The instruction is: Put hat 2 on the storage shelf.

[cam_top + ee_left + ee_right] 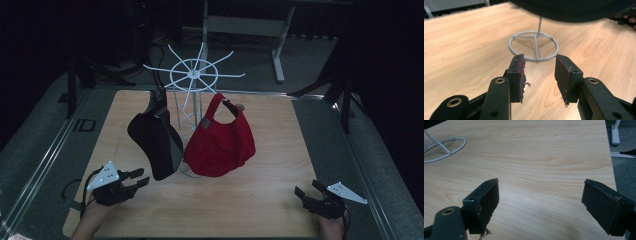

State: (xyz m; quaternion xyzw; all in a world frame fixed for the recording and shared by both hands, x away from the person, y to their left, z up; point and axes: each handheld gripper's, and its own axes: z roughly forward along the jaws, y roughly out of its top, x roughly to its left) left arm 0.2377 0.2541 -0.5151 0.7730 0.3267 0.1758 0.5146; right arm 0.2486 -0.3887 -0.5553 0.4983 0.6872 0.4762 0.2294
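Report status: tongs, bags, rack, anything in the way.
Left tongs open, empty, near black bag. Right tongs open wide, empty. Red bag and black bag hang on white rack. Nothing in the way.

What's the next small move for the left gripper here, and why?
Probably lift the left gripper toward the black bag hanging on the white wire rack. Its jaws are parted with nothing between them, it sits low at the table's near edge, and the black bag is the closest item. The right gripper rests open, farther off.
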